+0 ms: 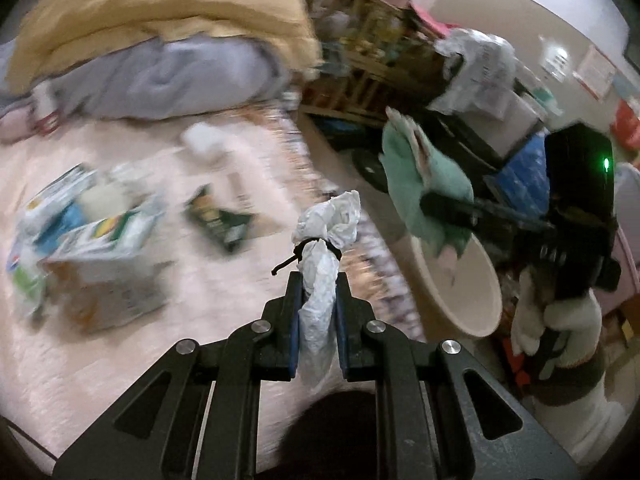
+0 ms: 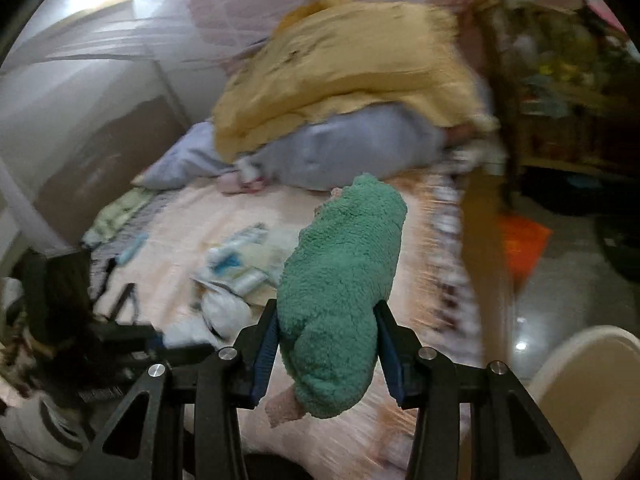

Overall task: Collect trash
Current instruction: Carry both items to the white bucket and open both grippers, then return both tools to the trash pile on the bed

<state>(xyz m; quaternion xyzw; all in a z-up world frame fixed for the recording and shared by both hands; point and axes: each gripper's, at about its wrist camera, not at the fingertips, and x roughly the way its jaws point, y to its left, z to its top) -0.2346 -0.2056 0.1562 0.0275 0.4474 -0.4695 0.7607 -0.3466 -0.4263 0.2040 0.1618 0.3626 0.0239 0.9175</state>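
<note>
My left gripper [image 1: 318, 280] is shut on a crumpled white plastic wad [image 1: 328, 220] tied with a black band, held above the pink bed sheet [image 1: 100, 360]. My right gripper [image 2: 327, 312] is shut on a green fuzzy sock [image 2: 344, 260], its blue pads pressing both sides. In the left wrist view the right gripper [image 1: 440, 210] carries the green sock [image 1: 424, 176] just over the rim of a beige bin [image 1: 486, 280]. The bin [image 2: 592, 384] also shows at lower right in the right wrist view. Both views are motion-blurred.
Cartons and wrappers [image 1: 92, 232], a dark green packet [image 1: 220, 220] and a white wad [image 1: 204, 140] lie on the bed. A yellow blanket [image 1: 160, 8] and grey pillow [image 1: 172, 76] are piled behind. A cluttered wooden shelf [image 1: 360, 60] stands beyond the bed. A gloved hand [image 1: 560, 320] holds the right gripper.
</note>
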